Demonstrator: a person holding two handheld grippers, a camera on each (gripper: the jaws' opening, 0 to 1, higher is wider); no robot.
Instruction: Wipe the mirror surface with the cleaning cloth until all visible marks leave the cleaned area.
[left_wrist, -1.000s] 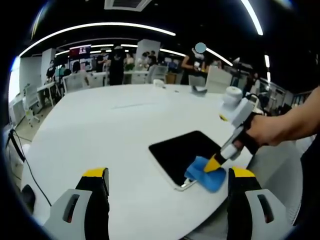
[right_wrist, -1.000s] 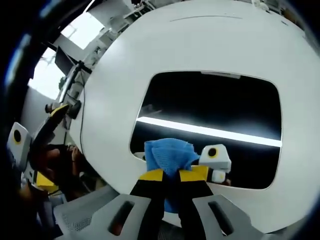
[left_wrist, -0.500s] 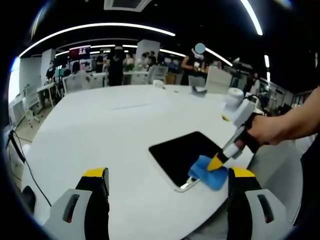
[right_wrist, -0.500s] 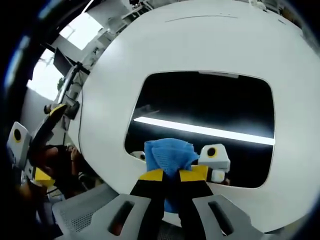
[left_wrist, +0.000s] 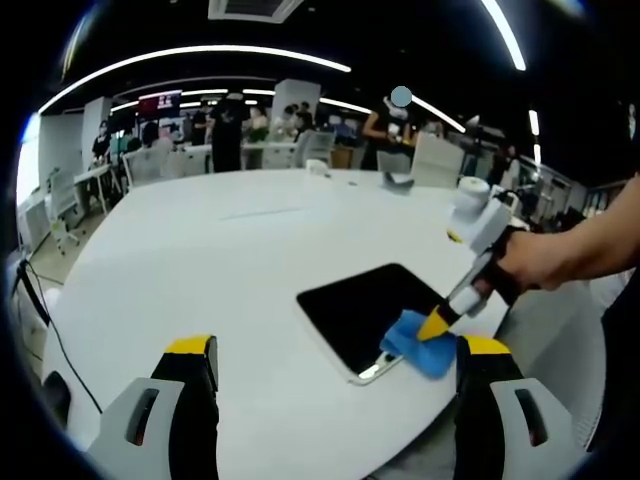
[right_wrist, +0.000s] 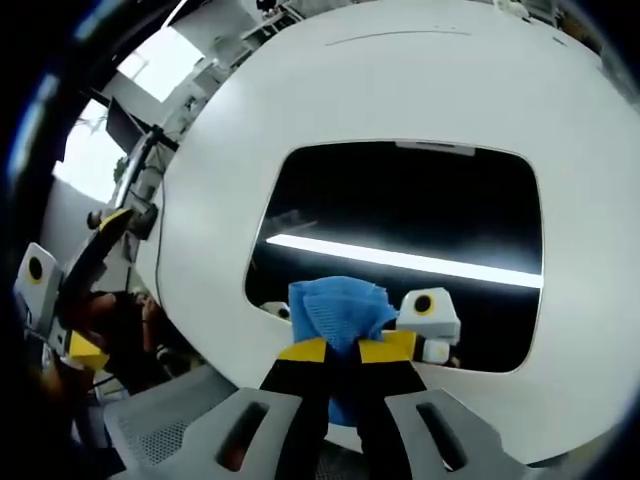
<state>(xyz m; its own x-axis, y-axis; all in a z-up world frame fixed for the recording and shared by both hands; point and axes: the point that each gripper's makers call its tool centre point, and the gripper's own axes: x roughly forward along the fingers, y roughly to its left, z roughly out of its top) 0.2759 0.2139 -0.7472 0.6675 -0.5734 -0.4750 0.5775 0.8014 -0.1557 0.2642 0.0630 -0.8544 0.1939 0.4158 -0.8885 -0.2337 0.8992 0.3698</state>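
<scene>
The mirror (right_wrist: 400, 250) looks dark and glossy, reflecting a bright ceiling light strip, and it lies flat on the white table (left_wrist: 200, 260). The right gripper (right_wrist: 343, 350) is clamped on the blue cloth (right_wrist: 335, 310), which is pressed onto the mirror's edge at 6 o'clock. The left gripper (left_wrist: 335, 355) hangs wide open and empty near the table edge. People and chairs stand way back at 12.

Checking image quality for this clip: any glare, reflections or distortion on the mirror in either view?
Right gripper view: the mirror reads nearly black, crossed by one bright reflected ceiling-light strip; the blue cleaning cloth is sharp. Left gripper view: fisheye bends the ceiling lights into arcs, the white table looks washed out, and the mirror shows dark.
</scene>
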